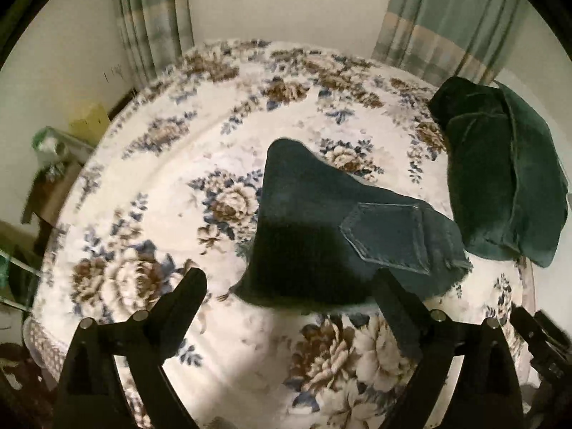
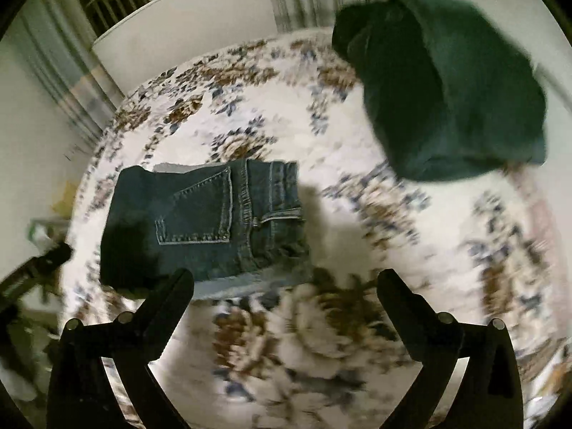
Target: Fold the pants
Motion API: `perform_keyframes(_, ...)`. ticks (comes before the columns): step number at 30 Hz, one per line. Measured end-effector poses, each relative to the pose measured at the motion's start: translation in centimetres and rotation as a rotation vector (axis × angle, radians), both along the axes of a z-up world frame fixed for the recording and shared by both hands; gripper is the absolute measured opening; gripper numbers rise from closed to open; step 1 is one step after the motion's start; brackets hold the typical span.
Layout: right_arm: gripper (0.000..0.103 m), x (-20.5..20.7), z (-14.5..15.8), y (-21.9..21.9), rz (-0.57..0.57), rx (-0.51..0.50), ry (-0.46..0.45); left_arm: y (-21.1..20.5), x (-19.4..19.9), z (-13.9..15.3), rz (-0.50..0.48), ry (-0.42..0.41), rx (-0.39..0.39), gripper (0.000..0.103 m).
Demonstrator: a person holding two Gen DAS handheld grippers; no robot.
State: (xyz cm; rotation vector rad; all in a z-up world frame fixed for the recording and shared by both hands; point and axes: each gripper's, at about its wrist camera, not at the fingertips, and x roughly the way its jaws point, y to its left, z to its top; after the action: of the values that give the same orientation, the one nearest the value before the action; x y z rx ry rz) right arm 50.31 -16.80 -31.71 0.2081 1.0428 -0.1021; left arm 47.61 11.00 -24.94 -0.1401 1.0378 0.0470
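The jeans [image 2: 203,221] lie folded into a compact block on the flowered bed [image 1: 228,114], back pocket [image 2: 196,211] up, with the waistband and a belt loop toward my right side in the right view. By the look of the denim I judge it fairly heavy and stiff for cloth: it should hold a crease and keep its stacked layers, yet it will sag if lifted by a single corner, and the top layer may slide off the lower ones. The surface looks rough enough that I expect little slipping between the fingers, and nothing here is fragile. If another fold or a lift is wanted, I would take the thick edges, one gripper at the waistband end and one at the opposite end, pinching all layers together rather than the pocket flap. The near edge shows a paler strip of inner cloth, so the layers are not quite flush. My left gripper [image 1: 289,286] hangs over the near edge of the jeans, fingers spread wide and holding nothing. My right gripper [image 2: 286,282] is likewise spread wide and empty, over bare bedspread just beside the near right corner of the jeans. Farther right on the bed sits a dark green pile [image 2: 447,89] of other folded cloth, well apart from the jeans. Curtains [image 1: 443,25] hang beyond the bed.
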Motion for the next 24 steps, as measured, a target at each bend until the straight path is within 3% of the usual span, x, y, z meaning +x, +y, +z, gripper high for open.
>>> perform_keyframes(6, 0.103, -7.6, 8.0, -0.1, 0.022, -0.103, -0.109, -2.0, -7.5, 6.5, 0.005, -0.110, 0.063, 0.095)
perform_keyframes(11, 0.103, -14.4, 14.1, -0.8, 0.040, -0.129, -0.209, -3.6, -13.7, 11.0, 0.000, -0.199, 0.105, 0.095)
perform_keyframes(24, 0.103, -32.9, 26.9, -2.0, 0.106, -0.139, -0.414, -5.5, -27.2, 19.1, 0.024, -0.328, 0.091, 0.095)
